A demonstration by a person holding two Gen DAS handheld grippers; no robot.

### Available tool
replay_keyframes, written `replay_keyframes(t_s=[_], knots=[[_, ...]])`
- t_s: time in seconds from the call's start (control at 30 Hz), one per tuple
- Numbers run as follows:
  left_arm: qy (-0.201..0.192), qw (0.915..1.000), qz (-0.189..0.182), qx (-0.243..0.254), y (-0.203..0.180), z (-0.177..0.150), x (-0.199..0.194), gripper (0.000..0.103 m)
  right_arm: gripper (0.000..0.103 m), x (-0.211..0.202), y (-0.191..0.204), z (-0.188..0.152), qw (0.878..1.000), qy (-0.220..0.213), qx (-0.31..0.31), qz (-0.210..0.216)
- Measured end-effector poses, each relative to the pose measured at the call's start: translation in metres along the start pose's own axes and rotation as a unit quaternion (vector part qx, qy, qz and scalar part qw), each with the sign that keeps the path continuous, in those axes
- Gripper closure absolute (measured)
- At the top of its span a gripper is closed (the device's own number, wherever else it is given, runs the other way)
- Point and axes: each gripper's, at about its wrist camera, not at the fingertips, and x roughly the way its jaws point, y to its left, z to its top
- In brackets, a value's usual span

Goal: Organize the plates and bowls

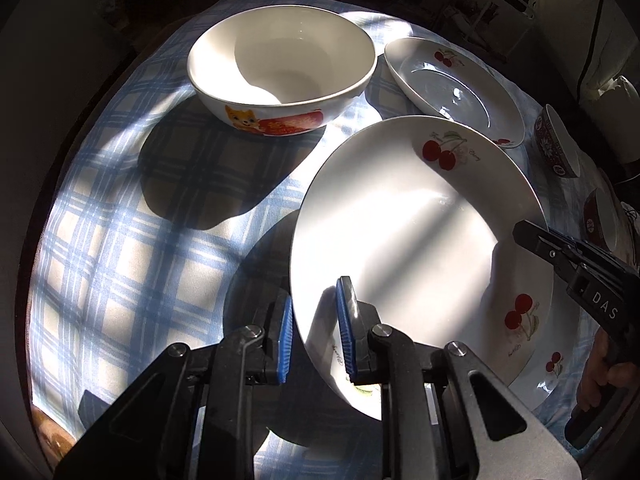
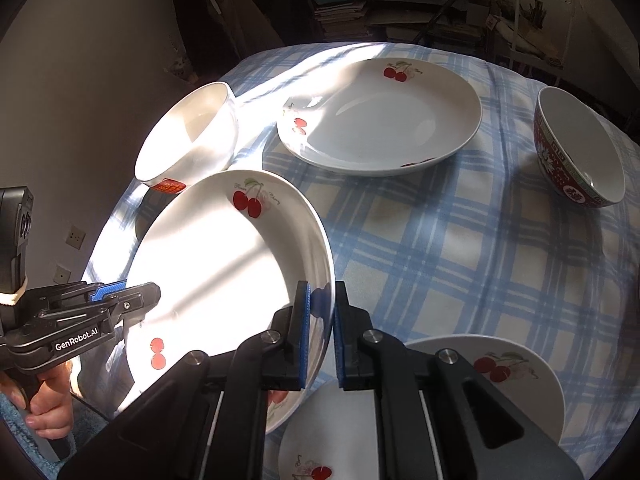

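Both grippers had hold of one cherry-print plate (image 2: 224, 276), lifted clear of the checked tablecloth (image 1: 120, 240) and tilted. The left gripper (image 1: 314, 336) pinched the plate's near rim, its blue pads nearly together with only the rim between them; the right gripper (image 2: 320, 332) was clamped almost fully closed on the opposite rim. Below it, near the table's front edge, lay a second cherry plate (image 2: 520, 376), with a third plate (image 2: 384, 120) toward the far edge beside the white cartoon bowl (image 1: 280, 68), and a red patterned bowl (image 2: 580, 148) at the right edge. The glazed rim could have slid from either thin pinch if the hands had drifted apart or twisted unevenly, dropping the plate onto the one beneath and chipping both.
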Motion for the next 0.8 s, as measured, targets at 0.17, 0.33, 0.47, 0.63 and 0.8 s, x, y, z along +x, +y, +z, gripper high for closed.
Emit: replay_keyframes(t_s=[0.17,0.33,0.47,0.63,0.8], knots=[[-0.009,0.9993,-0.012,0.035,-0.015,-0.012,-0.017,0.083,0.091,-0.022,-0.012,-0.007,1.000,-0.002,0.021,-0.005],[-0.010,0.9984,-0.016,0.052,-0.034,-0.018,-0.024,0.083,0.091,-0.040,-0.021,-0.018,0.999,0.000,0.020,-0.025],[-0.015,0.9974,-0.022,0.067,-0.058,-0.020,-0.026,0.083,0.091,-0.056,-0.032,-0.029,0.999,-0.002,0.032,-0.034],[-0.003,0.9962,-0.045,0.075,-0.084,-0.023,-0.021,0.083,0.091,-0.078,-0.047,-0.043,0.998,-0.002,0.029,-0.056],[0.006,0.9941,-0.052,0.095,-0.116,-0.032,-0.014,0.082,0.091,-0.093,-0.068,-0.059,0.996,0.004,0.038,-0.080]])
